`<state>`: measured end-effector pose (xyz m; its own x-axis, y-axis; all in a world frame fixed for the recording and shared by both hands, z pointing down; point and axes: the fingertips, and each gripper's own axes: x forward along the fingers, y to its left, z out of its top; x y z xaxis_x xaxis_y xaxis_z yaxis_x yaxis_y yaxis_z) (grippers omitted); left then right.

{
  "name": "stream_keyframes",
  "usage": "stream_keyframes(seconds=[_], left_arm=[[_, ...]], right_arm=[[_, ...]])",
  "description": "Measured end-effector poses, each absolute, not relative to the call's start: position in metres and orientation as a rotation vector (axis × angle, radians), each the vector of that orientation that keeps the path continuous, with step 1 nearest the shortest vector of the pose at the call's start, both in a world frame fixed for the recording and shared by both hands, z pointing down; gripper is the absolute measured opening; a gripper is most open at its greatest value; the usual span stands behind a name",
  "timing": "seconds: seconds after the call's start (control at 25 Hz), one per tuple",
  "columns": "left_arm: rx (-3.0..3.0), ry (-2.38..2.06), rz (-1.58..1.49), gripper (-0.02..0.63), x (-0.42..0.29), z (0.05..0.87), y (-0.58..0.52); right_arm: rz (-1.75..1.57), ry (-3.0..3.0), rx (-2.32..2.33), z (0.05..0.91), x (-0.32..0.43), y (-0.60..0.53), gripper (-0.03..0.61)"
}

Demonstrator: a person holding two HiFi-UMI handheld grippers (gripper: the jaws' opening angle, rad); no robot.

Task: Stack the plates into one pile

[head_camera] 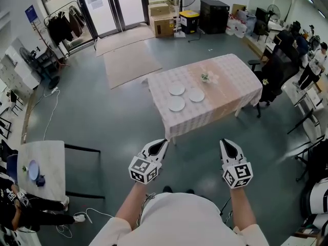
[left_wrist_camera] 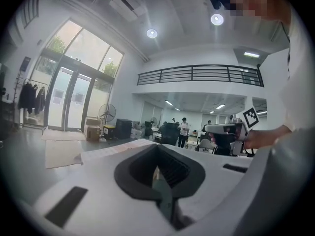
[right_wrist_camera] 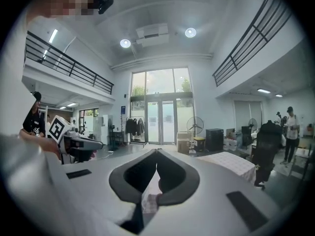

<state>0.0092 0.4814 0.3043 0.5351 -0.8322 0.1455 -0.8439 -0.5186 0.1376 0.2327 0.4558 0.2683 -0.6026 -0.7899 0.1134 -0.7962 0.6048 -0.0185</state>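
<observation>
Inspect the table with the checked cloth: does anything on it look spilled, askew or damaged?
Nothing stands out. Three round white plates lie flat and unstacked on the pale checked tablecloth, beside a small flower ornament; nothing spilled or broken.

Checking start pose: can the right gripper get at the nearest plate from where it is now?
Probably not yet. The right gripper is out in front of the person, jaws together, and the nearest plate lies on the table across open floor. Nothing blocks the way; walking closer looks necessary.
</observation>
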Motion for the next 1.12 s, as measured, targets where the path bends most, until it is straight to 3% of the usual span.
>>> stream_keyframes(seconds=[0.4,0.56,0.64,1.12], left_arm=[[2.582,-1.395,0.044,0.014,0.001,0.307,0.481],[2.569,-1.375,0.050,0.112,-0.006,0.313,0.476],[2.567,-1.363,0.055,0.118,-0.011,0.317,0.474],[2.592,-1.276,0.091,0.117,-0.044,0.331,0.450]], right_arm=[[0.095,-2.752,1.318,0.273,0.220,0.460,0.026],[0.106,-2.739,1.321,0.278,0.211,0.457,0.032],[0.119,-2.727,1.324,0.281,0.206,0.454,0.128],[0.176,-2.666,1.368,0.296,0.173,0.430,0.095]])
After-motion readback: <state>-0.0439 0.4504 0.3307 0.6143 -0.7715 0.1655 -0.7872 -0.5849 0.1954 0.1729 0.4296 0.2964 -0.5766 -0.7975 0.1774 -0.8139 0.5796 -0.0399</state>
